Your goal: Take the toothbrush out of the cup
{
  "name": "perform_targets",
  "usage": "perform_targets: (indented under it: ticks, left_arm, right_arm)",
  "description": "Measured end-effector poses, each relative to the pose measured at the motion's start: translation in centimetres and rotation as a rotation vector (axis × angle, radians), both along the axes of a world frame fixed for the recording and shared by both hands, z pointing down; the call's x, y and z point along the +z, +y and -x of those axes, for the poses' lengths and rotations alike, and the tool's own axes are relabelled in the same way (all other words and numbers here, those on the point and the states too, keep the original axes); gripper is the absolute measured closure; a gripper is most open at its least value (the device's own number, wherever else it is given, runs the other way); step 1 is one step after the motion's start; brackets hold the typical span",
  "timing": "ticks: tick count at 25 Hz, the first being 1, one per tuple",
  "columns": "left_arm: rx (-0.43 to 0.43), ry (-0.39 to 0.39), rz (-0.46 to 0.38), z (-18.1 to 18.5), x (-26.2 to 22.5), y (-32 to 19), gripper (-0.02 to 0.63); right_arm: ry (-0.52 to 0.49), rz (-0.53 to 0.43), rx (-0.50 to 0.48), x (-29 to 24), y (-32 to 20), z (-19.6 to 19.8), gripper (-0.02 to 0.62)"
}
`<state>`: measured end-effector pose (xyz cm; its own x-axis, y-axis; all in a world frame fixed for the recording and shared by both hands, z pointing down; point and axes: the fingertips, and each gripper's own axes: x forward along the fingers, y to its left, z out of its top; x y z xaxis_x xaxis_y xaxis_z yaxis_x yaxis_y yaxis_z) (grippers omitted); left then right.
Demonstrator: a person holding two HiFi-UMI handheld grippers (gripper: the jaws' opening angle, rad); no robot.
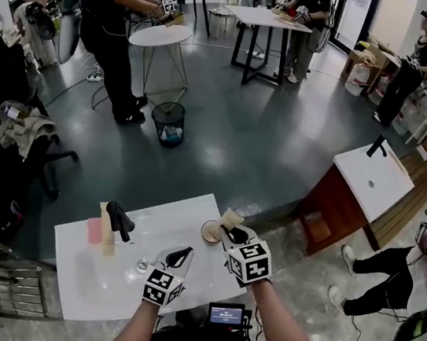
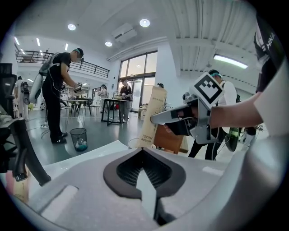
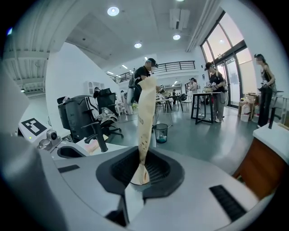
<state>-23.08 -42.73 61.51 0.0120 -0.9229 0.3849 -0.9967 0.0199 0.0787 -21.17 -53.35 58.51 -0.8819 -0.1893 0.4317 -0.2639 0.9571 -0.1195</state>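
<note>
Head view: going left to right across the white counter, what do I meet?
Pink block, faucet, left hand-held gripper, cup, right hand-held gripper gripping the toothbrush pack.

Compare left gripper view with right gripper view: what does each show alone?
Left gripper view only: the right gripper seen from outside, the cup rim, and the TOOTH BRUSH print on the pack. Right gripper view only: its own jaws pinching the pack's lower end. Both: pack, faucet, bin.
</note>
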Motion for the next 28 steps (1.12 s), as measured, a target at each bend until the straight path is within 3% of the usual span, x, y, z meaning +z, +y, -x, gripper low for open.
perform_targets:
  ticks: [13,28]
  left_arm:
    - [0.051,-0.012,-0.020,-1.3,-0.7,0.2,0.597]
    - [0.091,-0.014,0.004,-2.5,0.4,-0.2,0.597]
  right_arm:
    - [-0.080,-0.031,0.074,-4.0,-0.3,-2.6,0.549]
    - [-0.002,0.012,0.129,-0.6,1.0,-7.1,0.549]
